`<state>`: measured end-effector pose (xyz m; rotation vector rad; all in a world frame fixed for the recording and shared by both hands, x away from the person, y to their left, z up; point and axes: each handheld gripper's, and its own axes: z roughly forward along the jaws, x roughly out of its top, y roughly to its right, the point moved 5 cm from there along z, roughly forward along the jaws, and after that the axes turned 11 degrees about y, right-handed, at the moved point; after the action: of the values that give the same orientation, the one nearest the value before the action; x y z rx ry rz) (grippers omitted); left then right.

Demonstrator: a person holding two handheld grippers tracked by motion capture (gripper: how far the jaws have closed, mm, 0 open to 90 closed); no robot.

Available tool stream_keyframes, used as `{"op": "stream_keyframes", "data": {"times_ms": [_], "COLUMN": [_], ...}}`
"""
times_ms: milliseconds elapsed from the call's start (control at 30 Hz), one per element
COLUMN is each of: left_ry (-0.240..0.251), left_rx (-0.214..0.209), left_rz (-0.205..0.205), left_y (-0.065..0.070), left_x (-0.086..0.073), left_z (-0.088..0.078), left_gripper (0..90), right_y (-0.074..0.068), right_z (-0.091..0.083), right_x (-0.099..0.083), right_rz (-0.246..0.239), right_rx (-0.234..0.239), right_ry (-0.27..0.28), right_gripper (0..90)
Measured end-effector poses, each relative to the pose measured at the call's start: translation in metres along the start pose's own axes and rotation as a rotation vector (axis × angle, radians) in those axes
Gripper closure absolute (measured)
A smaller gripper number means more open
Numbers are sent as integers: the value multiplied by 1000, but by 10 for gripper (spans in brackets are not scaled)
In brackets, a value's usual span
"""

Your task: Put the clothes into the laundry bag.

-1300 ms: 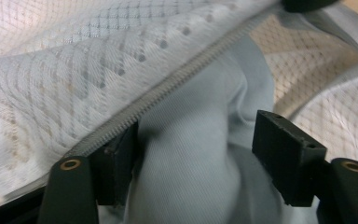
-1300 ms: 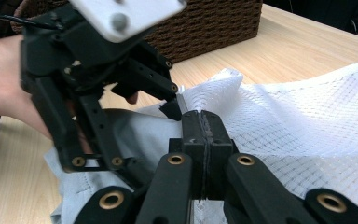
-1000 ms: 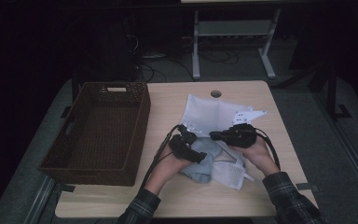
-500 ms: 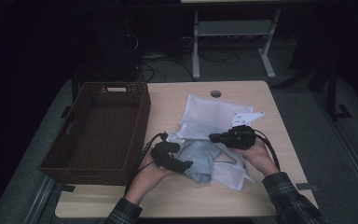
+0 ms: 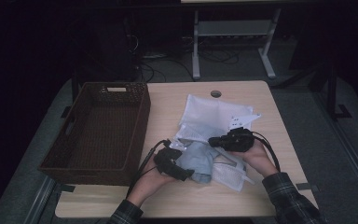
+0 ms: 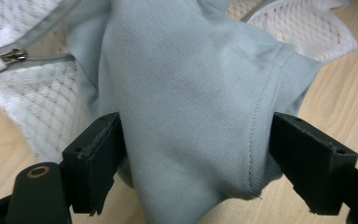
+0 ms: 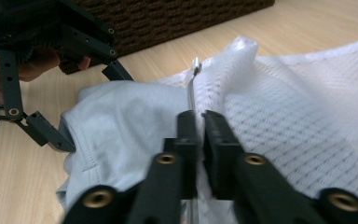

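Nearest the person, the left gripper has its two black jaws spread on either side of a fold of the pale grey-blue cotton garment, and they have just been opening further. The fabric lies between the pads without being pinched; the left pad seems to brush the cloth, while the right one stands just clear of the stitched hem. To do this step well, the jaws probably want to close on the thick hemmed edge rather than on the loose middle, so that the cloth does not slip out when it is pushed.

Just beyond, the right gripper has its jaws almost pressed together, pinching the zipper edge of the white mesh laundry bag; they have just eased a little. That grip looks like the anchor: held low and steady, it should keep the mouth of the bag open while the garment goes in. The garment lies partly inside that opening, on the near middle of the light wooden table, with its bulk outside the bag toward the person.

Farther left, the dark brown woven wicker basket stands apart from the bag, with nothing in it.
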<state>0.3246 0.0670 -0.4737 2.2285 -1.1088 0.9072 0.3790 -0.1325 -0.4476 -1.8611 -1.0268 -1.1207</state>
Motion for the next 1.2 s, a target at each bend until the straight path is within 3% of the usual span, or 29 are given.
{"op": "stream_keyframes", "data": {"times_ms": [200,633,900,1100,1200], "left_ry": [-3,-17,-31,-49,-50], "left_rx": [-7,-14,-2,14,20], "left_rz": [2,19,32,55,48], "left_y": [-1,4,6,5,4], "left_x": [-2,-4,-7,-10,-10], "left_z": [0,11,19,24,26], "left_gripper": [185,141,137,139,142], "right_y": [-2,-8,-3,-1,0], "right_z": [-10,-39,-35,-32,-33], "right_x": [-9,-44,-60,-63,-65], "right_rz": [21,-5,-4,-15,-17], "right_rx": [-29,-104,-126,-144,-149], "right_ry": [2,-91,-159,-174,-179], "right_gripper": [591,532,553,666,758]}}
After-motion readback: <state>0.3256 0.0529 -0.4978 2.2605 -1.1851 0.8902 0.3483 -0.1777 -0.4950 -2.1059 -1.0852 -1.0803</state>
